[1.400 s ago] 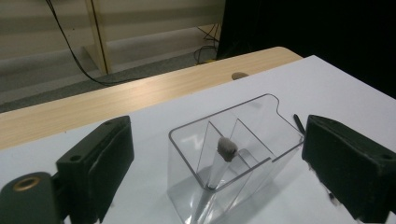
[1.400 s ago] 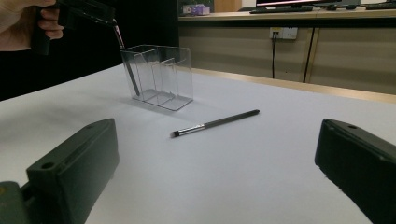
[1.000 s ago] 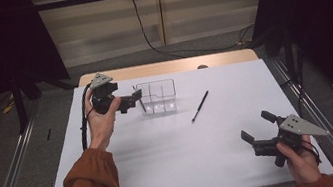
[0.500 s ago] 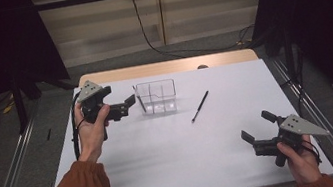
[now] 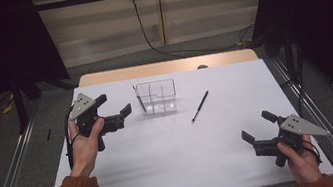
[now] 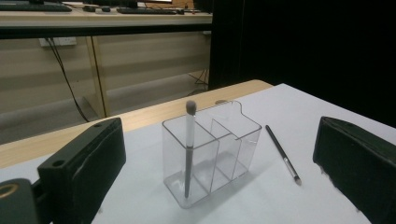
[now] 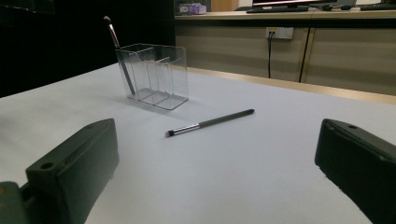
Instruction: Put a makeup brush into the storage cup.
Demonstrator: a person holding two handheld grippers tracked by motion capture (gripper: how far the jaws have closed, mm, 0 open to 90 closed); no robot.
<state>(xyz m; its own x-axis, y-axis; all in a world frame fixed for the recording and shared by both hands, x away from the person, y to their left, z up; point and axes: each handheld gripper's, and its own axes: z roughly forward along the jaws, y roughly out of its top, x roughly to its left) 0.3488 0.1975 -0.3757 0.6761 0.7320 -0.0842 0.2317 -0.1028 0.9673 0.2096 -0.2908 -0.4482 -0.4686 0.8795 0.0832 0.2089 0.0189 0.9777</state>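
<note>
Beside organizer [image 5: 157, 96], left tongs [image 5: 115, 108] withdrawn leftward, empty

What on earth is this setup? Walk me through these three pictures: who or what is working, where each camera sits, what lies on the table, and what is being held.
No robot arm here: a person holds a hand-operated two-jaw claw in each hand. The high view looks down from above the person's side of the white table. There the left claw is at the left and the right claw at the right. The other two pictures come from cameras riding on each claw; the black blocks at their bottom corners are that claw's own jaws.

On the table stands a clear plastic organizer with compartments. One makeup brush stands in an end compartment, bristles up. A second makeup brush lies flat on the table beside the organizer. Both claws are open and hold nothing.
</note>
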